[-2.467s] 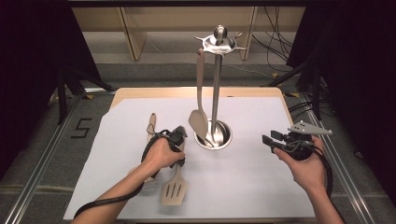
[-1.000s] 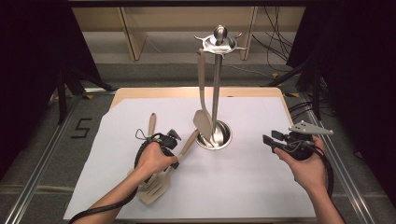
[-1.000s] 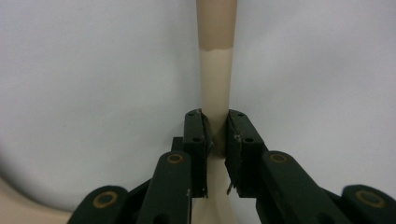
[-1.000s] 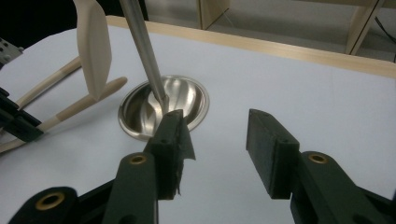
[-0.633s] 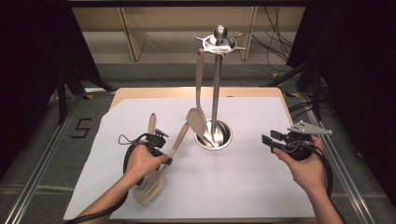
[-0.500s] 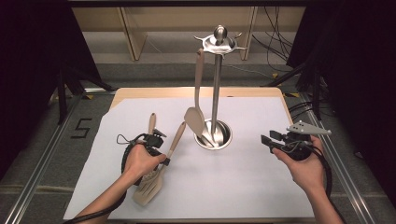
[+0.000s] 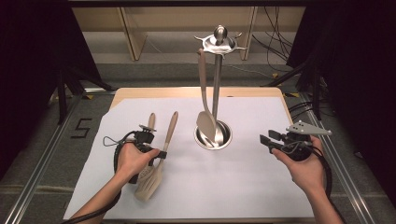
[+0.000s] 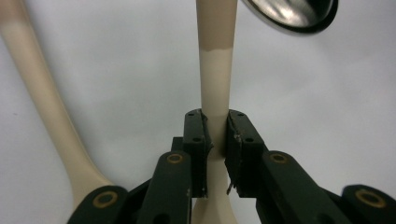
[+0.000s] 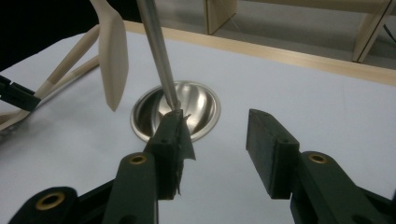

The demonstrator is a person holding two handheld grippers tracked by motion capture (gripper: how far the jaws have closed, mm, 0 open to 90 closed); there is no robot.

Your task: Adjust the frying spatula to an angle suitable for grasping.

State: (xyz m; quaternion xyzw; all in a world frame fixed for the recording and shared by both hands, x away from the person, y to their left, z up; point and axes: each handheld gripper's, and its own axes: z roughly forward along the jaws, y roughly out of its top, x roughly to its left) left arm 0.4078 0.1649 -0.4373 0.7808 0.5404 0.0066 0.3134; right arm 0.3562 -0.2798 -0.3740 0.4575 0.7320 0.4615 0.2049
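I have the left gripper (image 7: 158, 154) clamped on the handle of the slotted spatula (image 7: 156, 165), and in the left gripper view the two black jaws press flat on either side of that pale handle (image 8: 215, 93), which runs straight up and away between them toward the rim of the steel stand base (image 8: 299, 16). Behind the jaws, toward my hand (image 7: 133, 160), the spatula's slotted head points at the near edge of the white sheet (image 7: 243, 196), with the handle angled up off it. Just to the left of the jaws a second wooden utensil (image 8: 44, 102) lies on the sheet, its handle slanting away and not touching the gripper. My right gripper (image 7: 269, 141) has its jaws standing wide apart with nothing between them; in the right gripper view they point across the sheet at the utensil stand (image 9: 156, 51), whose round steel dish (image 9: 205, 100) sits just ahead of the left-hand jaw tip. A pale spoon (image 7: 205, 107) hangs from the stand's top ring, its bowl dangling above the dish and to the left of the pole as the right jaws see it. The right hand (image 7: 306, 165) is well apart from the stand.
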